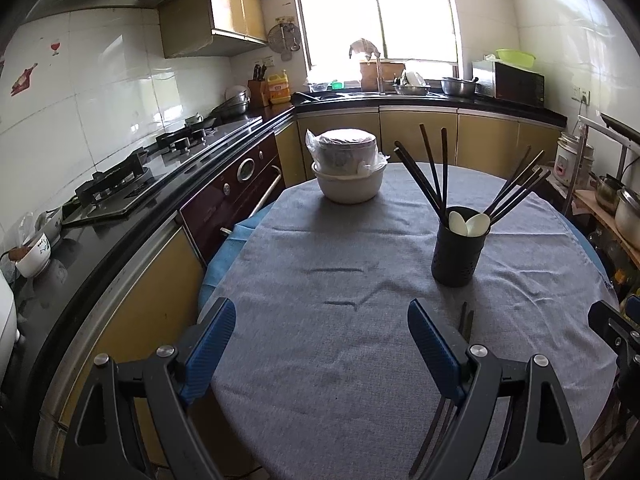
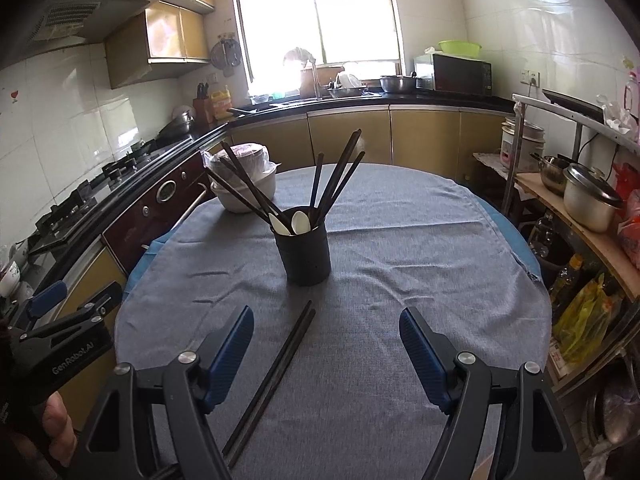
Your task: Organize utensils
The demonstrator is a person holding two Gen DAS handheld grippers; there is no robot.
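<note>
Two black hand-held grippers with blue finger pads

Each gripper, left gripper [image 1: 322, 320] and right gripper [image 2: 326, 328], has black angular arms, round silver screws at the joints and ribbed blue pads; white "GenRobot.AI" lettering sits beside the left one's silver screws.

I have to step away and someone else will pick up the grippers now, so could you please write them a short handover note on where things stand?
Left gripper: open, empty, above the near part of the table.
Right gripper: open, empty, with the loose chopsticks lying on the grey tablecloth below its jaws.
Black utensil holder: upright mid-table, already holding several dark chopsticks and two white spoons.
Stacked white bowls: at the far left of the table, not touched.
Done: most utensils are in the holder.
Left: likely pick up the loose pair with the right gripper and stand it in the holder.
</note>
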